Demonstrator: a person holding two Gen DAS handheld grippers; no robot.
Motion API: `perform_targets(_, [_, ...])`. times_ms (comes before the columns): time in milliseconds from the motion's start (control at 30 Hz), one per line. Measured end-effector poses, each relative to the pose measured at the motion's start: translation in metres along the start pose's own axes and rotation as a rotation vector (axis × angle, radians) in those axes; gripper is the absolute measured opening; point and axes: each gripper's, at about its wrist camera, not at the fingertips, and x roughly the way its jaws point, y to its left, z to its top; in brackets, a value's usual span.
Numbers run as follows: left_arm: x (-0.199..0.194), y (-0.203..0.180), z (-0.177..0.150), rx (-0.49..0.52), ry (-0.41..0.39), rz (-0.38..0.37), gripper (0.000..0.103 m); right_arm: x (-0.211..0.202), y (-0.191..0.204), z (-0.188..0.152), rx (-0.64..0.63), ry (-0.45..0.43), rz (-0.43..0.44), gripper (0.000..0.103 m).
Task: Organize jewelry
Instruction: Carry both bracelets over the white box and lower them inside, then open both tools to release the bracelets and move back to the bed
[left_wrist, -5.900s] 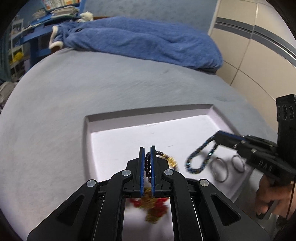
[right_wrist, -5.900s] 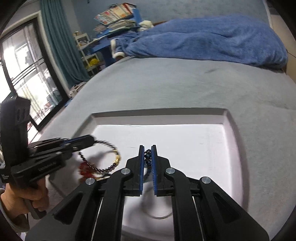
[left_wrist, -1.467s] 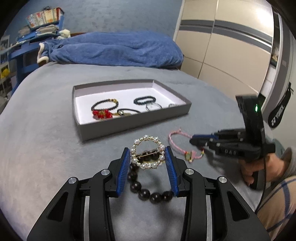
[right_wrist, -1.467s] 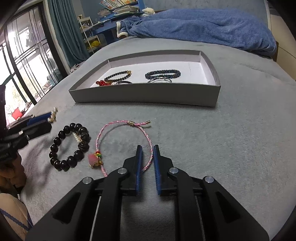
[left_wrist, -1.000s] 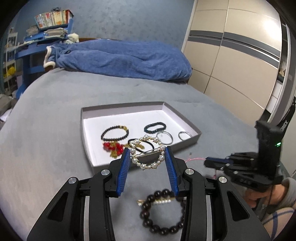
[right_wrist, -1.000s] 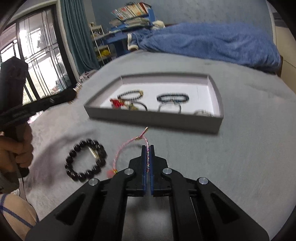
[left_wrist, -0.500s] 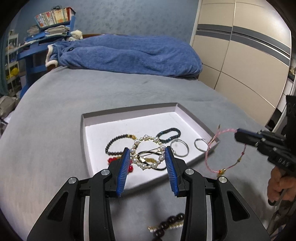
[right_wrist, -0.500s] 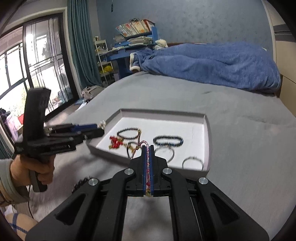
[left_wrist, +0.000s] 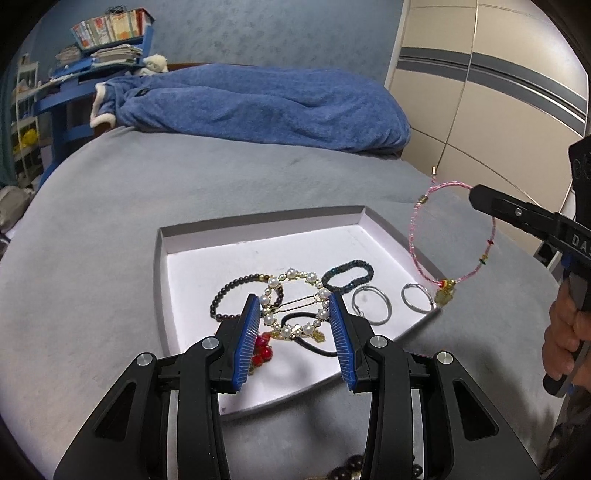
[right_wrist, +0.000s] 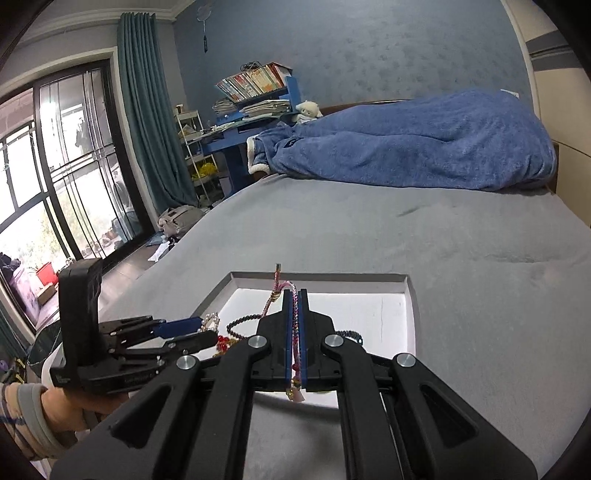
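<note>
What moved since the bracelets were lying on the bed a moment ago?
The left gripper lifted the pearl ring off the bed and carried it over the tray. The right gripper pinched the pink cord bracelet and raised it beside the tray. The jewelry inside the tray stayed put.

Black tongs (left_wrist: 293, 334), blue ribbed pads (left_wrist: 246, 341), silver screws

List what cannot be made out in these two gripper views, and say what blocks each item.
- Dark bead bracelet, left wrist view: cut off by the bottom edge and the left gripper.
- Red bead cluster, left wrist view: partly behind a finger.
- Pearl hair clip, right wrist view: mostly hidden by the left gripper's fingers.
- Gray tray, right wrist view: its contents are largely covered by the right gripper.
</note>
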Motion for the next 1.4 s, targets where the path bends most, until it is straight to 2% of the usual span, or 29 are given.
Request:
perform_targets(167, [0.009, 0.005, 0.003, -0.014, 0.003, -0.001, 0.04, 0.022, -0.017, -0.005, 0.069, 0.035, -0.002, 0.002])
perform_targets(400, [0.029, 0.008, -0.001, 0.002, 0.042, 0.011, 0.04, 0.058, -0.041, -0.036, 0.125, 0.134, -0.062, 0.002])
perform_targets(567, [0.04, 0.009, -0.012, 0.012, 0.075, 0.014, 0.04, 0.061, -0.05, -0.047, 0.127, 0.152, -0.104, 0.002])
perform_targets(767, [0.042, 0.009, -0.014, 0.019, 0.072, 0.006, 0.04, 0.061, -0.051, -0.056, 0.096, 0.15, -0.145, 0.003])
perform_targets(867, [0.039, 0.008, -0.015, 0.023, 0.057, 0.012, 0.05, 0.058, -0.05, -0.06, 0.083, 0.141, -0.161, 0.004])
perform_targets(900, [0.039, 0.006, -0.015, 0.026, 0.05, 0.014, 0.055, 0.057, -0.049, -0.06, 0.079, 0.137, -0.165, 0.006])
perform_targets(967, [0.036, 0.004, -0.015, 0.036, 0.037, 0.017, 0.06, 0.052, -0.047, -0.062, 0.07, 0.115, -0.166, 0.02])
perform_targets(1067, [0.033, 0.001, -0.016, 0.045, 0.022, 0.018, 0.07, 0.04, -0.044, -0.064, 0.061, 0.074, -0.163, 0.035])
perform_targets(1400, [0.013, 0.006, -0.027, 0.001, -0.045, 0.015, 0.077, 0.013, -0.017, -0.078, -0.012, 0.024, -0.143, 0.051])
